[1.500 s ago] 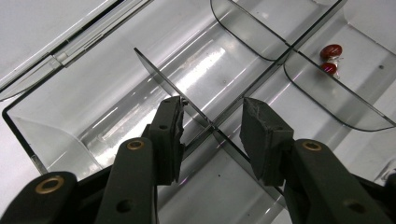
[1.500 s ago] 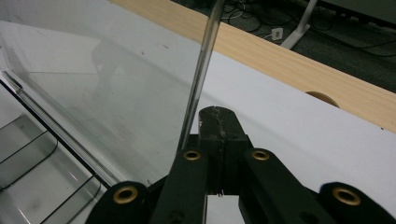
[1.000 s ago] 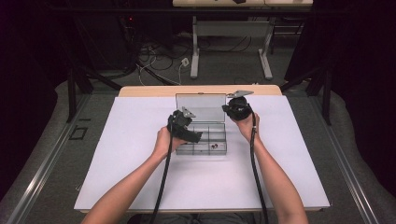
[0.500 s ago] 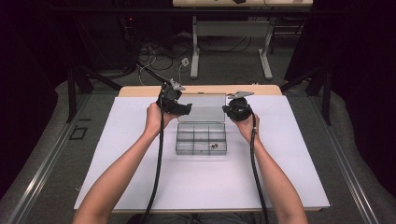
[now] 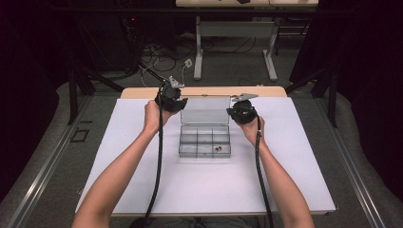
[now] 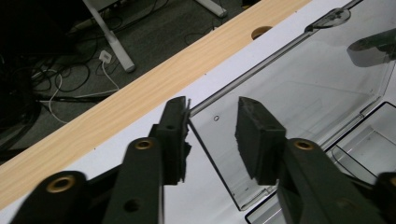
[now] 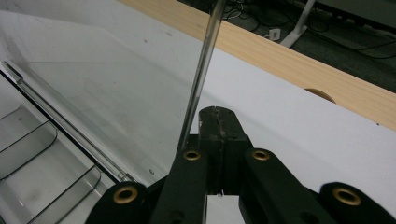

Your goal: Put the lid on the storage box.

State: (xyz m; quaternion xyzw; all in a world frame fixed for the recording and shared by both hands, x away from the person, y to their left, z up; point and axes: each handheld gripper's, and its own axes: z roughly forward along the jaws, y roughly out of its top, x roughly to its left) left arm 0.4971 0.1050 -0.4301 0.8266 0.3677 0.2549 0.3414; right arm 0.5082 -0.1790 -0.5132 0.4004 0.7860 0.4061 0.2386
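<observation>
A clear plastic compartment box [image 5: 205,141] sits on the white table top [image 5: 119,156], toward its far half, and its clear hinged lid [image 5: 205,110] stands open behind it, leaning back toward the pale wooden strip [image 5: 142,91] that runs along the table's far edge. The person's left gripper [image 5: 172,99] is held up at the lid's left edge, the hand wrapped round it from below; in the left gripper view its two black jaws stand apart with the lid's side edge [image 6: 205,149] running up between them, the left-hand pad [image 6: 177,135] lying right against that edge and the other pad clear of it, so nothing is pinched there. The right gripper [image 5: 242,111] is at the lid's right edge, and in the right gripper view its jaws are pressed tight together with no gap; the lid's thin side wall [image 7: 201,70] rises just beside them, and I cannot tell whether they touch it. Inside the box, the compartments are laid out in two rows, and a few small dark parts [image 5: 217,148] lie in the front row toward its right end. The black cables [image 5: 157,166] trail from both grippers back across the white surface toward the near edge, well away from the box on either side.
</observation>
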